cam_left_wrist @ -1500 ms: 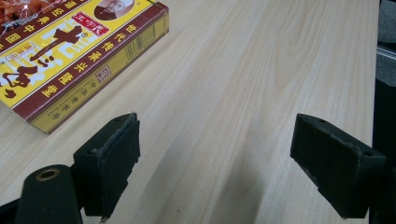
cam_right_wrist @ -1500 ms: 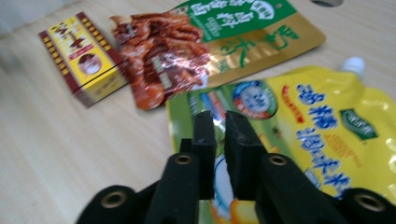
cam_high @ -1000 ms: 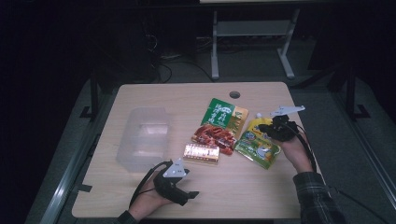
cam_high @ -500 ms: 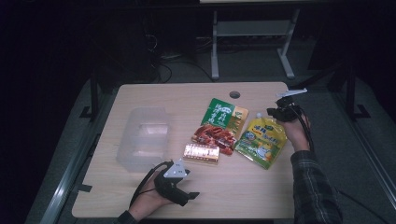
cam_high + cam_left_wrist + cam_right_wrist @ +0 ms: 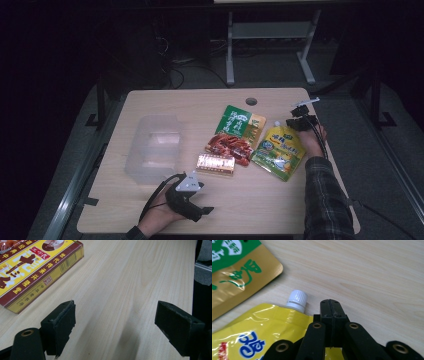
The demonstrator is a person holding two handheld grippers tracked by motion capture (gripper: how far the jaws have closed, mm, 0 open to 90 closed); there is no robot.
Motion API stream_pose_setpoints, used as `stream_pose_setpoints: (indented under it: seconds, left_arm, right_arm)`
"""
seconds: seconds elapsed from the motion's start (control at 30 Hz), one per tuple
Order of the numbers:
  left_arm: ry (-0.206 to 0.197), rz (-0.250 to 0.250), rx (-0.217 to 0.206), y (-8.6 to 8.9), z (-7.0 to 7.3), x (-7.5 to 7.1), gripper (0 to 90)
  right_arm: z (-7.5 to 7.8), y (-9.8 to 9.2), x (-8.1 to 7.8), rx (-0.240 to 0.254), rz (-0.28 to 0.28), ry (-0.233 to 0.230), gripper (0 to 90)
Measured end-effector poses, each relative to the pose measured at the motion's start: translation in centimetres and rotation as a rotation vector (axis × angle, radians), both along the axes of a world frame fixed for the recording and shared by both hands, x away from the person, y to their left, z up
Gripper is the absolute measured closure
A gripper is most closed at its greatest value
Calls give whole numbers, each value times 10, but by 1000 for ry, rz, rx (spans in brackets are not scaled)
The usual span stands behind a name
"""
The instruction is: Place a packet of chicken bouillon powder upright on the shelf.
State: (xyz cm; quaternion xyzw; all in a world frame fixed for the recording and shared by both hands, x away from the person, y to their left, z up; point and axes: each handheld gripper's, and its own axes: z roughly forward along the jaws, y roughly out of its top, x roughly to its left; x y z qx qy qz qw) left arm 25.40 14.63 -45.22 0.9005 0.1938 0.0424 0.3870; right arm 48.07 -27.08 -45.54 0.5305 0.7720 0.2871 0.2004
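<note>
Currently at approach stage: right tongs (image 5: pixel 331 305) clenched with nothing between them, tips just beside the white cap (image 5: pixel 296 299) of the yellow pouch (image 5: pixel 279 151), over the pouch's top edge. Pouch lying flat near the right edge of the tabletop (image 5: pixel 200 105), cap pointing toward the far edge. Left tongs (image 5: pixel 115 327) released, jaws wide over bare wood near the front edge, gripping nothing.

Judged next: right tongs need to open before any pinch; likely best bite on the spout or the pouch's top corner, since the flat body offers little to catch.

Around: green and gold packet (image 5: pixel 239 122) touching the pouch's upper left side; red packet (image 5: pixel 230 145) just beside it toward the centre; small boxed snack (image 5: pixel 215 163) nearer the front; clear plastic tub (image 5: pixel 152 146) well apart toward the left edge. Green packet's corner close to the cap, so little room on that side; otherwise nothing in the way.
</note>
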Motion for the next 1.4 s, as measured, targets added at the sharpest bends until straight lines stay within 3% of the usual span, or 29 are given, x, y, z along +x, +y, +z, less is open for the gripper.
stream_pose_setpoints:
  seconds: [0.2, 0.47, 0.5, 0.6, 1.1, 1.4]
  left_arm:
    - [0, 0, 3, 1, 0, 1, 161]
    - [0, 2, 2, 1, 1, 0, 161]
    - [1, 2, 1, 2, 1, 0, 161]
    - [2, 2, 1, 2, 1, 0, 161]
    - [1, -4, 8, -1, 0, -2, 161]
    - [0, -7, 9, -1, 0, -3, 161]
  right_arm:
    - [-5, 3, 2, -15, 12, 17, 900]
    - [-8, 13, -4, -56, 87, 45, 900]
    - [-6, 17, -7, -85, 106, 52, 900]
    - [-5, 20, -12, -106, 128, 65, 900]
    - [-3, 25, -67, -84, 291, 76, 900]
    - [1, 26, -102, -74, 350, 84, 900]
